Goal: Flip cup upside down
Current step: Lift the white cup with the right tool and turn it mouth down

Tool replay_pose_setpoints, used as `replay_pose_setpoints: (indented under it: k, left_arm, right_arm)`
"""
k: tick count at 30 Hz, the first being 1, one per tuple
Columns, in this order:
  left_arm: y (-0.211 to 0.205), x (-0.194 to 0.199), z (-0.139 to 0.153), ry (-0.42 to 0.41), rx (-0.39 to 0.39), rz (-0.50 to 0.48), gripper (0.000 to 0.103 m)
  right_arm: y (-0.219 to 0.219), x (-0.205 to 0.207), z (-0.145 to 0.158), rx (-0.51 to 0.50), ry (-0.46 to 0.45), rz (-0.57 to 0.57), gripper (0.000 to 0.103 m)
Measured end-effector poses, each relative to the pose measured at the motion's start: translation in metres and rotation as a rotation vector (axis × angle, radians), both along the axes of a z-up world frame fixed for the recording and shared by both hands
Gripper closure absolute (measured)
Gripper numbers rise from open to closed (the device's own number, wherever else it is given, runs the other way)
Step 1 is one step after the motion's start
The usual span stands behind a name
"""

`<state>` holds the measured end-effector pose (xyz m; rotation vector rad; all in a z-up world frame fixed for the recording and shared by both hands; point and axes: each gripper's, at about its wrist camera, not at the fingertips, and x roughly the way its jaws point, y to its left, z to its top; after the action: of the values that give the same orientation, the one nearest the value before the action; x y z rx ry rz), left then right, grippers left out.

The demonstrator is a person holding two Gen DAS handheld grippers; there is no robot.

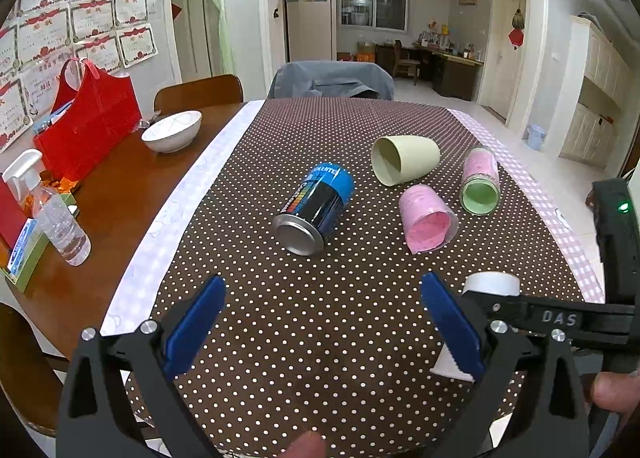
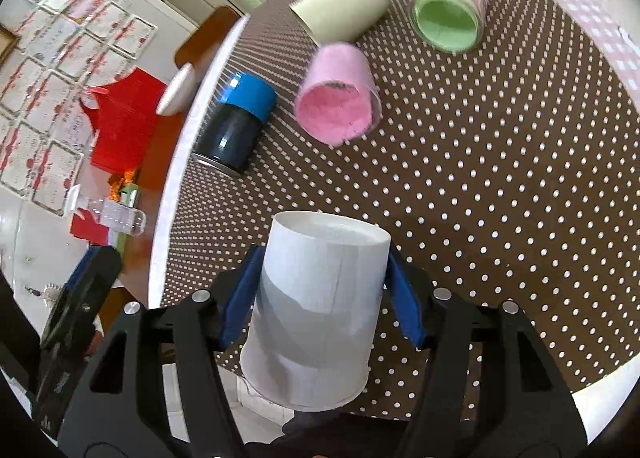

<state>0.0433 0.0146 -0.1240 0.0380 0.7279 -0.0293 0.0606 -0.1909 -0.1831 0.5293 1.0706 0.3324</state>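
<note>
Between the blue pads of your right hand-held gripper [image 2: 320, 290] sits the white cup [image 2: 316, 310], pinched on both sides at mid-body. You hold it clear of the counter [image 2: 500, 198], tilted: the end with the recessed rim points away from you toward the dotted cloth, and the wider end faces back toward the camera. Which end is the mouth is hard to tell from here, so you cannot yet call the flip done; it looks to be partway through the turn. What seems left is to finish the rotation, lower the cup mouth-down onto the cloth and let go.

Your left hand-held gripper [image 1: 320, 322] hangs spread wide and empty over the near cloth, touching nothing. From its view the cup [image 1: 492, 284] shows only as a white end beside the right tool.

Farther back a can [image 1: 316, 208], a cream cup [image 1: 404, 158], a pink cup [image 1: 426, 218] and a green-lined jar [image 1: 480, 182] all lie on their sides, well apart from your cup.
</note>
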Motion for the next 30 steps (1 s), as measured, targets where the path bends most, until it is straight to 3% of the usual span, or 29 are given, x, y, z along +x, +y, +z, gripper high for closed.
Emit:
replay_pose_setpoints:
  k: [7, 12, 17, 22, 30]
  left_arm:
    - [-0.007, -0.012, 0.013, -0.034, 0.004, 0.009, 0.006]
    - [-0.010, -0.020, 0.019, -0.052, -0.003, 0.019, 0.006]
    - [-0.008, -0.025, 0.020, -0.057, -0.003, 0.036, 0.006]
    - [-0.002, -0.025, 0.020, -0.051, -0.008, 0.055, 0.006]
    - [0.006, -0.022, 0.016, -0.036, -0.006, 0.080, 0.006]
  right_arm:
    - [-0.005, -0.022, 0.041, -0.041, -0.194, -0.013, 0.043]
    - [0.000, -0.040, 0.066, -0.187, -0.400, -0.048, 0.043]
    - [0.018, -0.046, 0.056, -0.359, -0.549, -0.060, 0.043]
    - [0.037, -0.040, 0.030, -0.449, -0.586, -0.037, 0.043]
    - [0.053, -0.027, 0.006, -0.510, -0.588, -0.018, 0.043]
